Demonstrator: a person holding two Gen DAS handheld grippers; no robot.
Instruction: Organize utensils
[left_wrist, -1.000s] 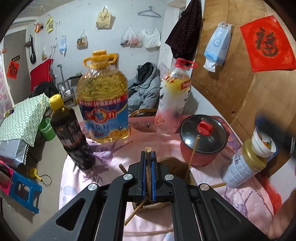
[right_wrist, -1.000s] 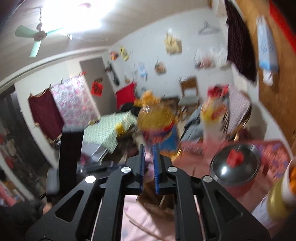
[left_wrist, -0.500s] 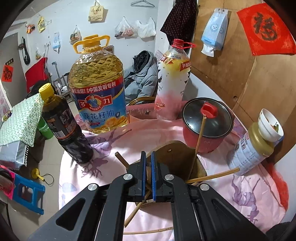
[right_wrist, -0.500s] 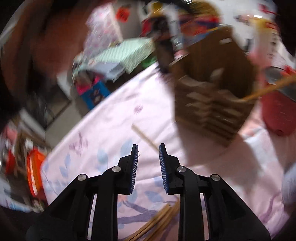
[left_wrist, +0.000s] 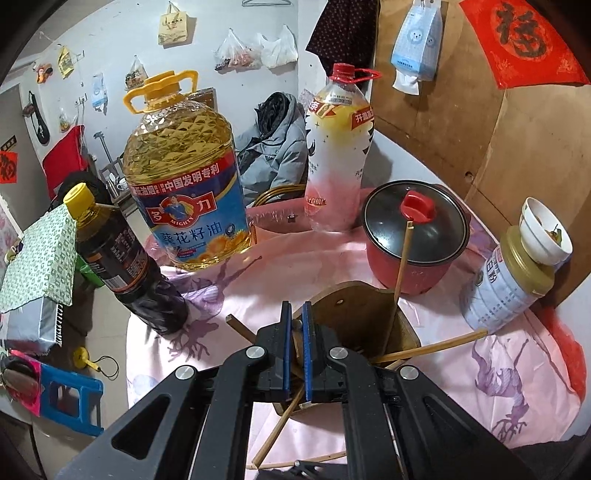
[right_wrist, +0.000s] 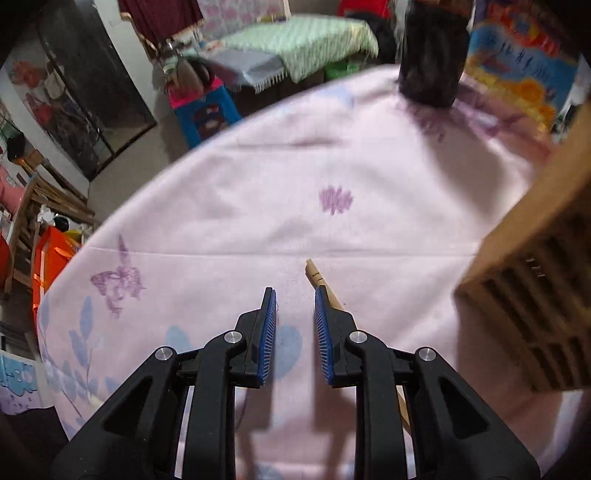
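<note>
My left gripper (left_wrist: 295, 314) is shut on a wooden chopstick (left_wrist: 296, 326), which stands between the blue pads just in front of the wooden utensil holder (left_wrist: 354, 306). Two more chopsticks (left_wrist: 402, 266) lean out of that holder to the right. In the right wrist view, my right gripper (right_wrist: 294, 295) hangs low over the pink tablecloth (right_wrist: 332, 166). Its jaws are closing with nothing between them. One chopstick (right_wrist: 314, 273) lies on the cloth just outside the right finger (right_wrist: 321, 314). The slatted side of the holder (right_wrist: 535, 277) is at the right edge.
Behind the holder stand a big oil jug (left_wrist: 184, 177), a dark sauce bottle (left_wrist: 118, 258), a tall drink bottle (left_wrist: 338, 147), a red pot with a lid (left_wrist: 413, 236) and a can with a bowl on top (left_wrist: 506, 284). A loose chopstick (left_wrist: 295, 463) lies at the near table edge.
The right gripper swung down from facing the room to just above the tablecloth beside a lying chopstick. The left gripper sank a little with its chopstick, closer to the holder.
</note>
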